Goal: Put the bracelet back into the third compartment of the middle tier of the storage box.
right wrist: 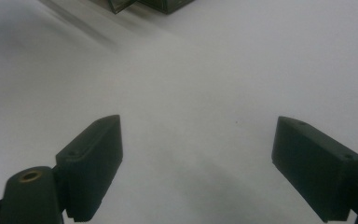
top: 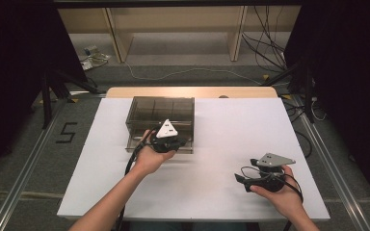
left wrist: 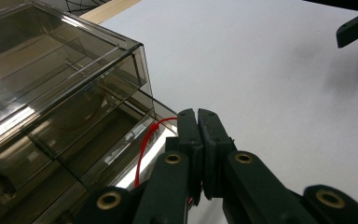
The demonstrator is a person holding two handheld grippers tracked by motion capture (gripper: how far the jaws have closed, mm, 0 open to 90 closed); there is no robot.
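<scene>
We keep the left tool at the front face of the smoky clear drawer box, which sits on the white bench toward twelve o'clock from our hands, a little left of centre. The left tool's jaws are pressed together, and in the left gripper view a thin red loop curves from the lower drawer's front edge to just beside them; it seems to be the drawer's pull tab. Whether the loop is actually pinched between the pads we cannot tell, since it passes behind the left jaw. The lower drawer stands slightly proud of the upper one, which fits a pull along the loop toward six o'clock.

We hold the right tool well apart from the box, at about four o'clock from it near the bench's front edge. Its jaws stand wide apart over bare bench, with nothing between them. That resting place keeps it clear of the drawer's path yet near enough to steady the box if it slides.
</scene>
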